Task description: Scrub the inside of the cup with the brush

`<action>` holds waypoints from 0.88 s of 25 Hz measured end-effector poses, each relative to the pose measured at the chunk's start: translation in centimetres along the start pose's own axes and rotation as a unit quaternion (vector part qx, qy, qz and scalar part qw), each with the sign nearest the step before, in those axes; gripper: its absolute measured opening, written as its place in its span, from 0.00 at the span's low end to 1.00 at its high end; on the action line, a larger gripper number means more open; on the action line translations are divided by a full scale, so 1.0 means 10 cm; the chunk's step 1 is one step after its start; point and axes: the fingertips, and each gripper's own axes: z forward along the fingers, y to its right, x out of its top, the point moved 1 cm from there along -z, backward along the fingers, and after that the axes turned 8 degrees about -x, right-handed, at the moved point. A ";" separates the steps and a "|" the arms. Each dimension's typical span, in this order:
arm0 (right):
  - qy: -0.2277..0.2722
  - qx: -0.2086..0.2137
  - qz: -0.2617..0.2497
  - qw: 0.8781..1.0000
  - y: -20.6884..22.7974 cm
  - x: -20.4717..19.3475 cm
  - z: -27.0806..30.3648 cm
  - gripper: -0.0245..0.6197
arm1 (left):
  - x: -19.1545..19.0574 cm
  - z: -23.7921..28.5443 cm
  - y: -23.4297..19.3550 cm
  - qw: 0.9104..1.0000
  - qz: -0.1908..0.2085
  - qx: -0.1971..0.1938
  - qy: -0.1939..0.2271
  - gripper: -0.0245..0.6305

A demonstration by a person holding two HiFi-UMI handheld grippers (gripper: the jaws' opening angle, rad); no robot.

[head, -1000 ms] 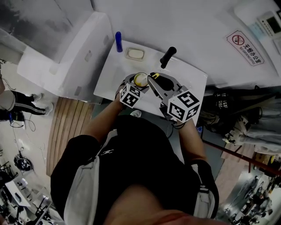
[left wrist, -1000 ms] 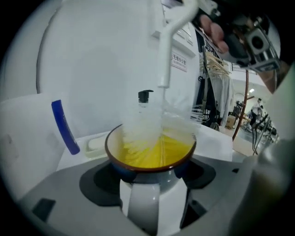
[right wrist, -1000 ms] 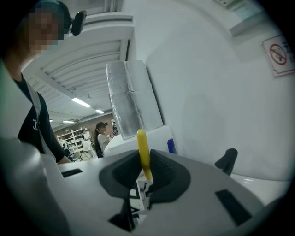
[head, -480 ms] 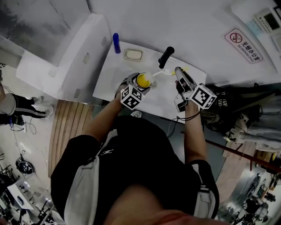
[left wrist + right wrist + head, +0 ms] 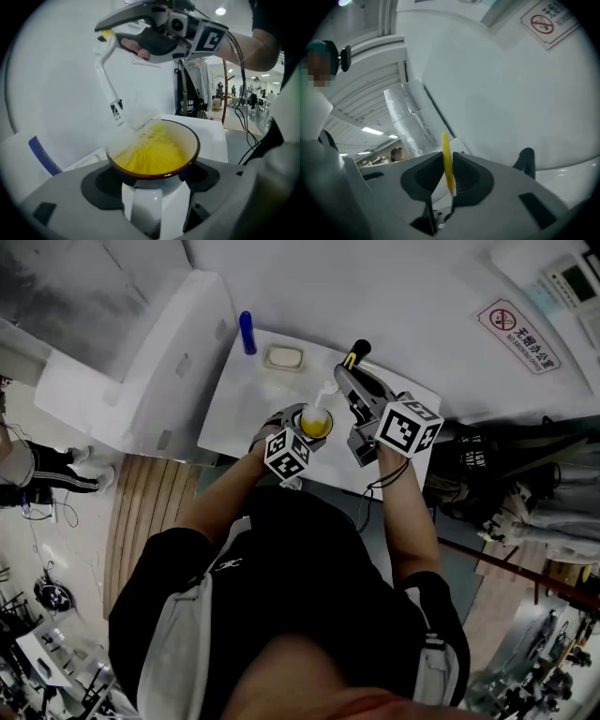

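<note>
Though indistinct overhead, brush point(image 5: 116, 111) inside cup point(image 5: 153, 198).

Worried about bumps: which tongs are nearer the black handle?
Right. Right tongs, holding the brush, sit beside the black handle; left tongs, holding the cup, are farther.

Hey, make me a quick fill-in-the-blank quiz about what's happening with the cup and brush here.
The left claw is shut on a cup whose inside is ____.
The right claw holds the brush by its handle, its bristles down in the ____.
In the head view, the object left of the soap dish is ____.
Missing words: yellow; cup; blue.
</note>
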 end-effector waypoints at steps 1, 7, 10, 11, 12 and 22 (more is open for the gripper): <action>-0.002 0.026 -0.009 1.000 -0.14 -0.01 -0.01 0.13 | 0.00 -0.01 -0.03 1.000 -0.013 -0.001 0.004 0.62; -0.018 0.097 -0.065 0.993 -0.65 -0.17 -0.22 0.15 | -0.02 -0.09 -0.24 0.994 -0.100 0.005 0.031 0.62; -0.015 0.077 -0.067 0.995 -0.57 -0.18 -0.37 0.15 | -0.03 -0.12 -0.30 0.992 -0.119 0.011 0.041 0.62; -0.012 0.067 -0.061 0.996 -0.50 -0.16 -0.43 0.15 | -0.03 -0.13 -0.31 0.992 -0.120 0.013 0.043 0.62; -0.007 0.055 -0.051 0.997 -0.40 -0.14 -0.48 0.14 | -0.02 -0.13 -0.31 0.992 -0.116 0.015 0.044 0.62; 0.109 -0.026 0.080 0.991 0.44 0.24 -0.98 0.12 | 0.09 -0.18 -0.30 0.996 -0.069 0.019 0.045 0.62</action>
